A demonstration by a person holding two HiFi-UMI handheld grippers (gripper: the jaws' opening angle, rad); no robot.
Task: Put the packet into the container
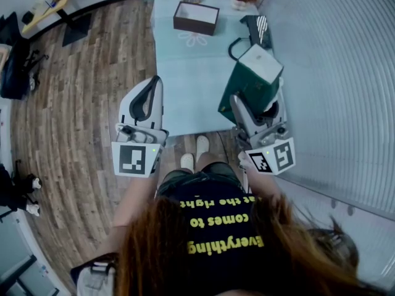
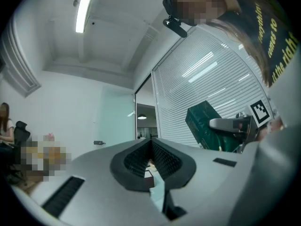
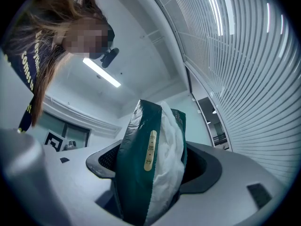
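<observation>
Person's shirt [image 1: 216, 227] nearest, at bench [image 1: 185, 103] near end. Brown container [image 1: 192, 26] at far end, open. Green packet [image 1: 250, 82] clamped in right tool [image 1: 256, 110], raised, well apart from container. Left tool [image 1: 150, 91] jaws together, empty. Grasp done; carry and drop left.

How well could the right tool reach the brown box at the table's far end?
Probably yes, with a stretch. The right tool, shut on the green packet, hovers at the near edge of the table; the brown box sits at the far end, open on top, and only bare tabletop lies between.
</observation>
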